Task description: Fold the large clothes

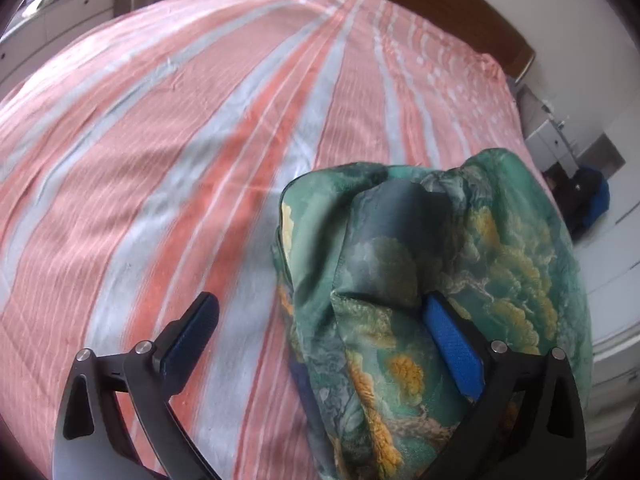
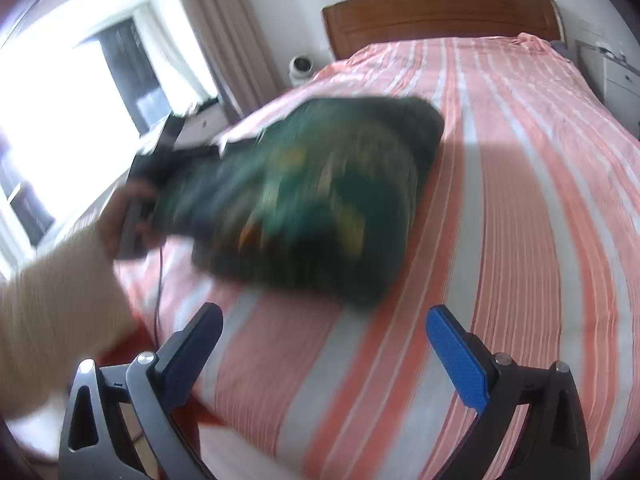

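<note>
A green garment with yellow and teal print [image 1: 432,280] lies bunched and folded on the pink-and-grey striped bed sheet [image 1: 180,140]. My left gripper [image 1: 320,312] is open; the cloth drapes over its right finger [image 1: 452,344], and the left finger [image 1: 192,332] is bare above the sheet. In the right wrist view the garment [image 2: 304,196] looks blurred, a dark green bundle in the middle of the bed [image 2: 540,200]. My right gripper [image 2: 324,332] is open and empty, just short of the bundle. The person's hand and the left gripper's body [image 2: 136,216] show at the bundle's left end.
A wooden headboard [image 2: 440,12] stands at the far end of the bed. A bright window with curtains [image 2: 100,92] is to the left. A nightstand [image 2: 616,76] stands to the right of the bed. A dark bag [image 1: 588,200] lies on the floor.
</note>
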Available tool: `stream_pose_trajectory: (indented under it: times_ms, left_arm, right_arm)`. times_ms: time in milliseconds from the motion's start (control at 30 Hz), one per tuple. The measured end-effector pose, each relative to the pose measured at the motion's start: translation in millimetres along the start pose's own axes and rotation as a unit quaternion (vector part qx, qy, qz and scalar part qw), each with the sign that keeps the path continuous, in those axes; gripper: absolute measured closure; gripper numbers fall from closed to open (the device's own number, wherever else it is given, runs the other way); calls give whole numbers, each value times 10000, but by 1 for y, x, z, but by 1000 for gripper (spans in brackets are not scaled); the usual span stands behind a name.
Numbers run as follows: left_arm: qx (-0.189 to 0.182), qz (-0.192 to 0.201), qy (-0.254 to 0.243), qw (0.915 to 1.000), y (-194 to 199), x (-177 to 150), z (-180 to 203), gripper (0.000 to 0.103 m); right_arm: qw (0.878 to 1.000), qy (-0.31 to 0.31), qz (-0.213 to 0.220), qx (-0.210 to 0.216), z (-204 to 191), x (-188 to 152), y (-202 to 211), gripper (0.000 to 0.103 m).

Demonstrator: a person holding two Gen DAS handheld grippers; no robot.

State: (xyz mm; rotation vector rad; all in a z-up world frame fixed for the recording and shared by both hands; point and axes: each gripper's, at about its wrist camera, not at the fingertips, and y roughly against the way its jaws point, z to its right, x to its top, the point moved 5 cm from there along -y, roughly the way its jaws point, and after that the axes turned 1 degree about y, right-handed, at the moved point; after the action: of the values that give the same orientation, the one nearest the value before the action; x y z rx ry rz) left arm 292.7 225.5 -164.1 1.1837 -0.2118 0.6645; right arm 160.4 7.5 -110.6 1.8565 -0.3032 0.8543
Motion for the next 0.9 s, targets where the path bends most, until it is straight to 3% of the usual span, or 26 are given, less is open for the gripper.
stream_pose_trajectory:
  times_ms: [100, 200, 300, 367, 467, 600, 700, 900]
  left_arm:
    - [-245, 223, -38, 9994, 43, -1, 9, 4]
    - [-790, 455, -316, 9953, 96, -10, 31, 3]
    - [-1193, 271, -793, 9893, 120, -35, 54, 3]
    - [-1043, 38, -1148, 9879, 114, -57, 65, 3]
    - [-202, -320, -1447, 9887, 71, -78, 63, 2]
    - [-133, -647, -1124, 9915, 29, -89, 51, 0]
    - [-97, -762, -1051, 9915, 19, -93, 53, 0]
    - [-34, -423, -967, 9944, 58, -95, 58, 0]
  right_arm:
    - [9999, 139, 6, -58, -5, -21, 14, 3]
    - [9995, 216, 213, -56, -3, -29, 32, 3]
    - [9989, 306, 352, -98, -2, -36, 40, 3]
    - [9992, 224, 330, -84, 2, -39, 35, 3]
    - [9995, 53, 304, -16, 8, -44, 31, 3]
    - [9995, -45, 310, 39, 11, -53, 36, 3]
    - [9993, -20, 363, -13, 15, -61, 44, 3]
    - [9984, -116, 406, -369, 35, -68, 51, 2]
